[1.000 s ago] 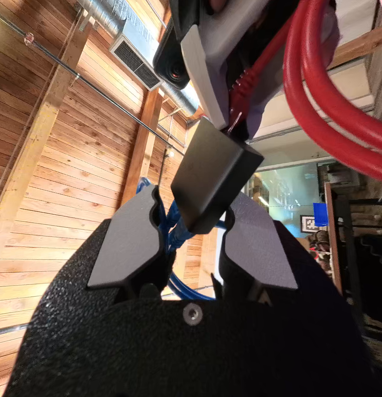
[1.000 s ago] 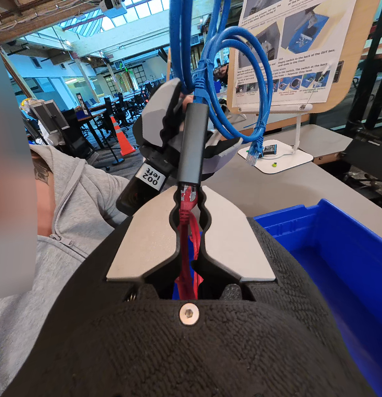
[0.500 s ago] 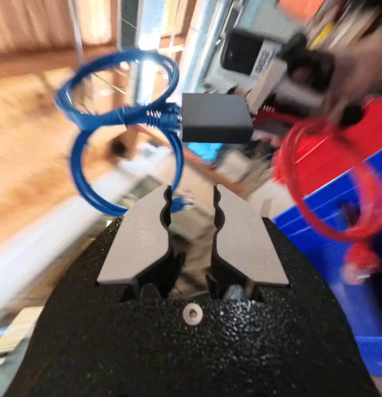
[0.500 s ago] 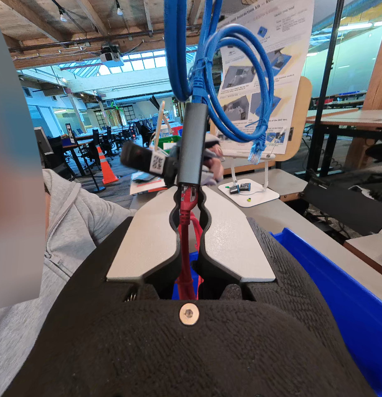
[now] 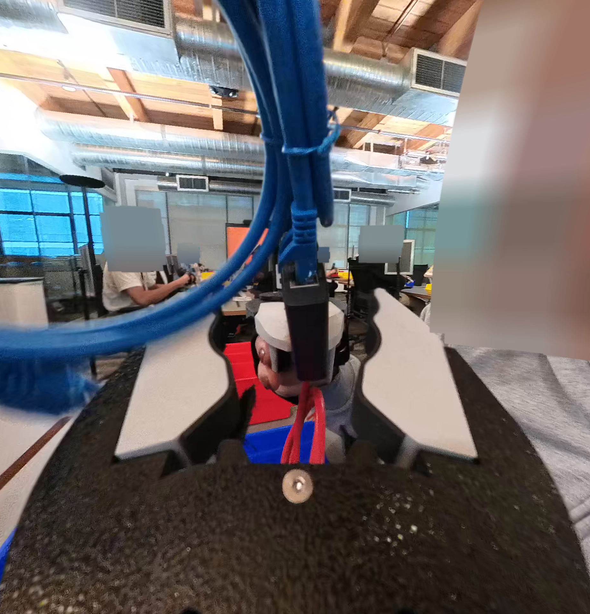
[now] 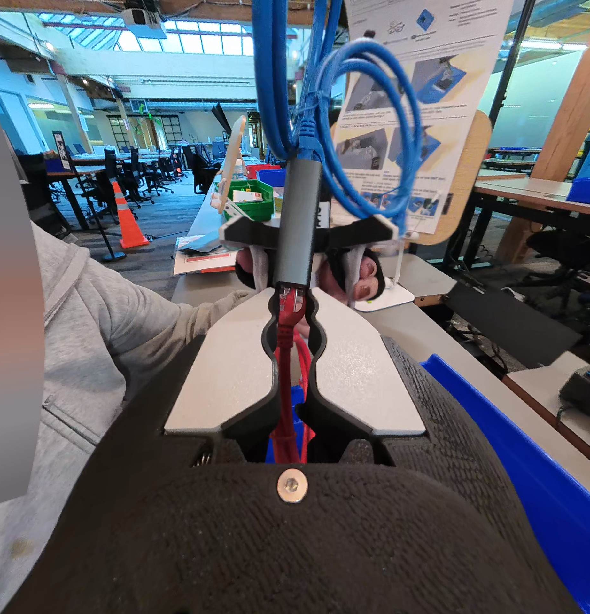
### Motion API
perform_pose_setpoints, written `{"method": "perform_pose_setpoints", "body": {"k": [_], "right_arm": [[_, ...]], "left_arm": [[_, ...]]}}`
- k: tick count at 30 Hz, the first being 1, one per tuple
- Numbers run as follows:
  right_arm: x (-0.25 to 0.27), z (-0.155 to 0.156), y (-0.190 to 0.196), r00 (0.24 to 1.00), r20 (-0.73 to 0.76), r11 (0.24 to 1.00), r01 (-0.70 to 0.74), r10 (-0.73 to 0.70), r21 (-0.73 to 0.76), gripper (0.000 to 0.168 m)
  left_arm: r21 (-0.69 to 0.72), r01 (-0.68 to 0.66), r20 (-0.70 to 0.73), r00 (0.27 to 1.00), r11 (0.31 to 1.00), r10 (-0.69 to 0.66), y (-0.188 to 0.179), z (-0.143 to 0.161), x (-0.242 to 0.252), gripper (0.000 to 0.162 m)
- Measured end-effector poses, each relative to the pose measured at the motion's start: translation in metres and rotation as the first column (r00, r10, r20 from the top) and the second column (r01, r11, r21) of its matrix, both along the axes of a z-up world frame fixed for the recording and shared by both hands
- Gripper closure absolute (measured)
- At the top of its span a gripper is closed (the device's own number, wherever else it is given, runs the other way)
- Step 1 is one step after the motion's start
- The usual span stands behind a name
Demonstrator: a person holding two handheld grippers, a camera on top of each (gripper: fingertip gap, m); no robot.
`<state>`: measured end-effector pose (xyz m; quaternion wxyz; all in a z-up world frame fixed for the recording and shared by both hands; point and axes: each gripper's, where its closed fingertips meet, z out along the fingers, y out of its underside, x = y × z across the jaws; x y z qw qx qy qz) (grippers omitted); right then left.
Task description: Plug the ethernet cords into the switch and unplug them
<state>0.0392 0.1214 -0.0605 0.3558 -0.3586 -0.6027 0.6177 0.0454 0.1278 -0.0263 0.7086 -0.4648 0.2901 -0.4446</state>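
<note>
Coupler (image 6: pixel 298 222) sits upright between my two grippers, dark grey, blue cable (image 6: pixel 370 133) plugged in its top end, red cable (image 6: pixel 287 332) in its bottom; right gripper (image 6: pixel 292 299) is clamped on the red plug just below the coupler; left gripper (image 5: pixel 295 319) has its jaws spread wide, holding nothing (coupler beyond the gap); blue bin (image 6: pixel 532 465) sits on my right.

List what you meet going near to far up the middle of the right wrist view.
Right claw shut on red cable → dark adapter block → blue cable coiled above.
</note>
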Motion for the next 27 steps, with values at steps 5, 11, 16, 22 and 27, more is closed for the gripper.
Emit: {"method": "perform_pose_setpoints", "body": {"k": [5, 11, 16, 22, 27], "right_arm": [[-0.007, -0.011, -0.012, 0.999, 0.006, 0.99, 0.047, -0.049, 0.132, 0.154], [-0.011, -0.015, -0.014, 0.988, -0.019, 0.947, 0.153, -0.154, 0.282, 0.155], [-0.007, -0.023, -0.022, 0.978, 0.001, 0.894, 0.19, -0.208, 0.407, 0.154], [-0.004, -0.035, -0.02, 0.954, 0.013, 0.793, 0.241, -0.299, 0.559, 0.129], [-0.005, -0.039, -0.021, 0.943, -0.032, 0.706, 0.27, -0.331, 0.655, 0.129]], "left_arm": [[0.116, 0.024, 0.056, 0.998, 0.993, -0.031, -0.01, 0.003, 0.003, 0.122], [0.298, 0.024, -0.033, 0.999, 0.954, -0.015, -0.026, -0.003, 0.002, 0.139], [0.436, 0.127, -0.1, 0.991, 0.891, -0.093, -0.047, -0.013, 0.008, 0.14], [0.428, 0.185, -0.121, 0.982, 0.885, -0.146, -0.048, -0.021, 0.008, 0.139], [0.465, 0.187, -0.227, 0.97, 0.865, -0.087, -0.051, -0.029, 0.021, 0.139]]}}
